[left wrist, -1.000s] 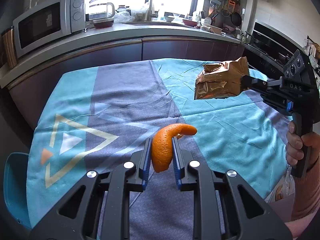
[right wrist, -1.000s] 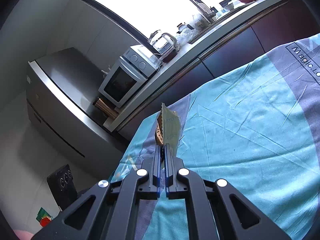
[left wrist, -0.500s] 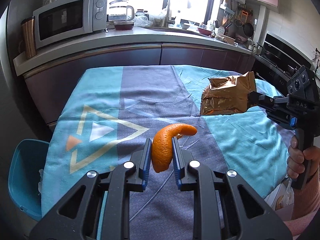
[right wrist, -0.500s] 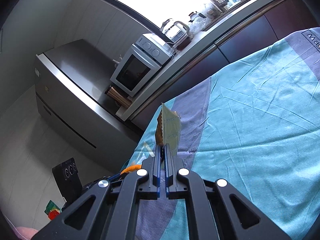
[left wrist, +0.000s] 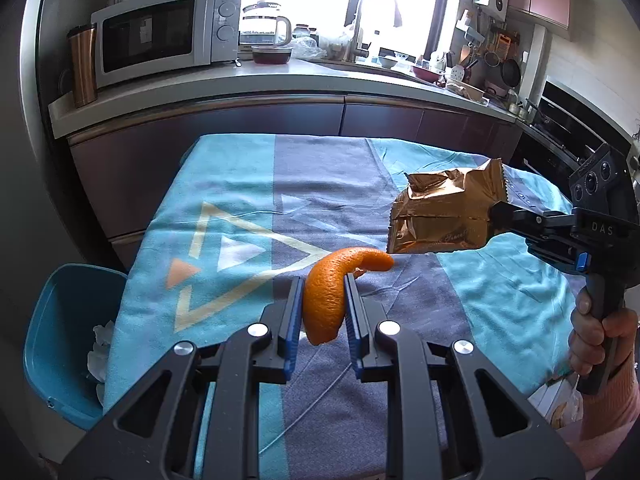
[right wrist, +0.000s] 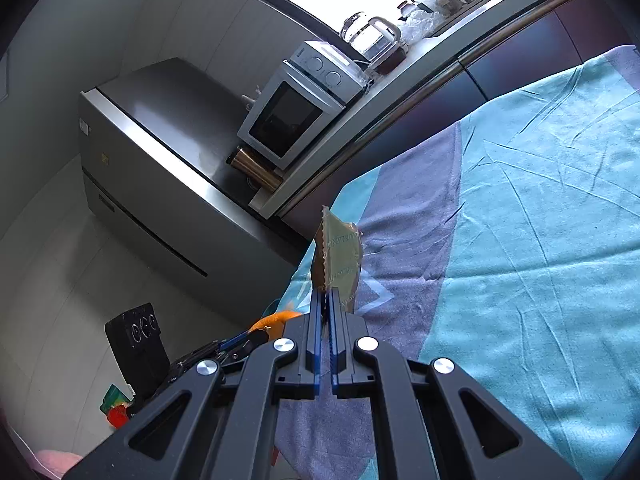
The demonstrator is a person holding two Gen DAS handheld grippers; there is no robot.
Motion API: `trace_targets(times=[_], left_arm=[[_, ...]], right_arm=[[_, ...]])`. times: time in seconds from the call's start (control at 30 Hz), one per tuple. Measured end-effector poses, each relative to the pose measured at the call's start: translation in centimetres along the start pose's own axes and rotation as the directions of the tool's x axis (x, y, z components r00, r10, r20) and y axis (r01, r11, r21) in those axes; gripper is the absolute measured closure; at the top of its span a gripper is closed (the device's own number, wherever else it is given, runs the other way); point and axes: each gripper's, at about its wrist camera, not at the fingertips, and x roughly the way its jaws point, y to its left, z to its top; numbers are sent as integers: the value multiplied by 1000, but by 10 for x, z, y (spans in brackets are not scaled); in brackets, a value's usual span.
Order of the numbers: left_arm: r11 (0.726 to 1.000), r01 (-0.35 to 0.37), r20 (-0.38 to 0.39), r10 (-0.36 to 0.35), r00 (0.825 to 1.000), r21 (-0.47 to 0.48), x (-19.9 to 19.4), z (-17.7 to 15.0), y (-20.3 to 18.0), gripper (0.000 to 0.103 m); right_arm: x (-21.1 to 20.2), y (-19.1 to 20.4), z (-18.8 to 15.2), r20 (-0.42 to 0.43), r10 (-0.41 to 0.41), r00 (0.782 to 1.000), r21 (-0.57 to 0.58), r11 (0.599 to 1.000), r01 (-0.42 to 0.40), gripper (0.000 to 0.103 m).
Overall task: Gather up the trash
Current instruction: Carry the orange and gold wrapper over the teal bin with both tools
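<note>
While each gripper clamps one item, one bin (left wrist: 60,320) apparently holds tissue.

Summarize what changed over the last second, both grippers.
Both grippers carried their loads toward the table's left edge: in the left wrist view the blue bin has come into sight beside the table, and the microwave now sits more centrally. Nothing was grabbed or released. The left gripper still clamps the orange peel; the right gripper still pinches the gold wrapper held above the cloth.
</note>
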Motion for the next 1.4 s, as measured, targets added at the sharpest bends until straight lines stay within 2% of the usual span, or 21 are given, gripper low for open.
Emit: trace_targets(times=[0.83,1.4], left_arm=[[997,-62,17,63,998,-51,-22,-9,35,83],[993,-90,24,92,995,-73,-32,-15,50,83]], right_arm=[[50,21,-1,-81,73,994,-11,997,-74,100],[68,28,1,-118,102,988,-13,994,-105,100]])
